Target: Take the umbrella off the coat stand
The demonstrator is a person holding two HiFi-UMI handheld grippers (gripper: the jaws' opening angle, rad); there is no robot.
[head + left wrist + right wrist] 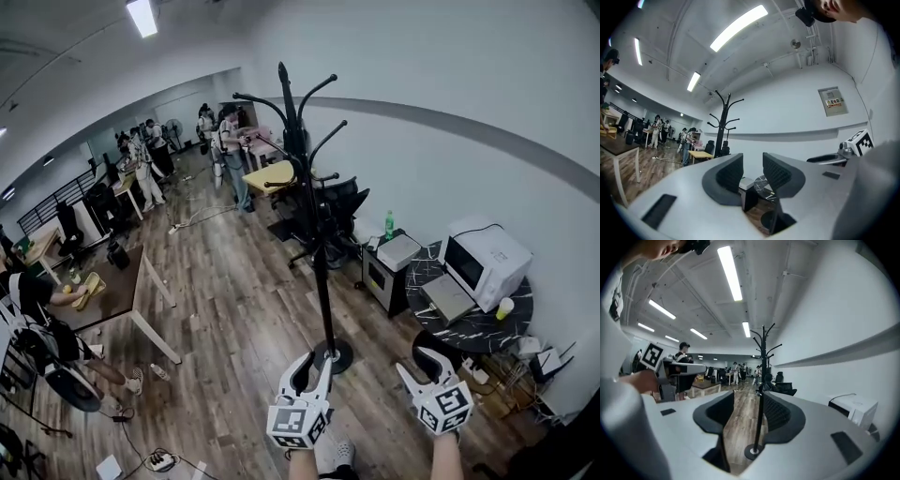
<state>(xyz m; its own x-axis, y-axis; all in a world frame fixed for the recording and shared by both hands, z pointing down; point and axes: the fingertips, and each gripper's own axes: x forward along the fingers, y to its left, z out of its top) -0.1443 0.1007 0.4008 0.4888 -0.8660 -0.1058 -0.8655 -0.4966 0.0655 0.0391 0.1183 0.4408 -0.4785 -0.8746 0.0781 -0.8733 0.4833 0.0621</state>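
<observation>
A tall black coat stand (319, 253) rises from a round base (334, 356) on the wooden floor, its curved hooks spreading at the top. I cannot make out an umbrella on it in any view. My left gripper (314, 370) is held low, just in front of the base, jaws open and empty. My right gripper (427, 361) is to its right, also open and empty. In the left gripper view the stand (721, 126) is far off to the left of the gripper (752, 171). In the right gripper view the stand's pole (761, 399) shows in the gap between the jaws of the gripper (749, 411), well beyond them.
A round marble table (469, 328) by the white wall carries a microwave (489, 258), a laptop and a cup. A small cabinet (389, 272) and a black office chair (342, 202) stand behind the coat stand. A wooden table (122, 286) is at left; people stand at the back.
</observation>
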